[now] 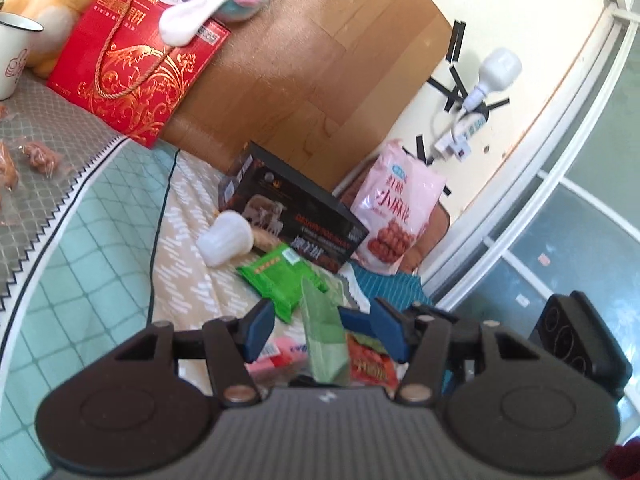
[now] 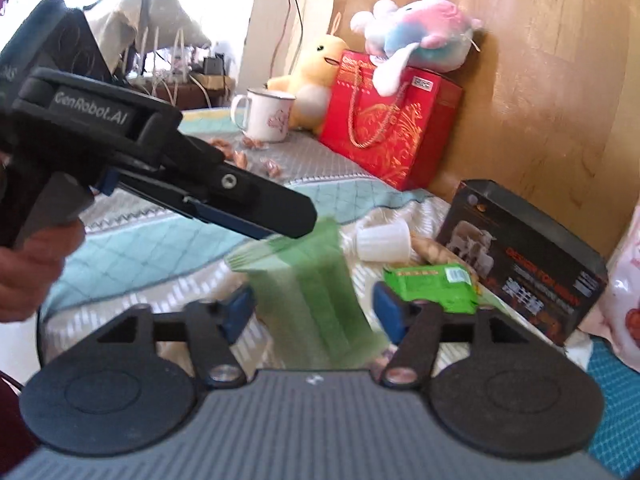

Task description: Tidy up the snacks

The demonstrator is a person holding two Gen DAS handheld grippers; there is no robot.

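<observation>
The left gripper (image 1: 316,320) reaches in from the left of the right-wrist frame, a hand (image 2: 28,272) round its handle, and a thin green bag (image 2: 316,288) hangs from its tip. Its jaws appear clamped on the bag's top edge, though in the left-wrist view a gap shows beside one pad, so the hold looks like a pinch near one side. Held up like this, the bag dangles free of the bed (image 1: 80,280) so that its mouth can be reached. The right gripper (image 2: 314,312) sits at lower centre with its jaws spread wide on either side of the hanging bag and neither pad pressing it, probably placed to catch the other edge and pull the bag open. The bag is blurred, so whether it holds anything cannot be told. The snacks lie in a loose heap behind it, at centre right: a green packet (image 2: 436,286), a white tub (image 2: 382,244) on its side, a black box (image 2: 520,264) leaning at the wooden headboard (image 1: 300,60), and a pink pouch (image 1: 396,216) just beside the box. A red gift box (image 2: 384,128) stands farther back, well apart from the heap
</observation>
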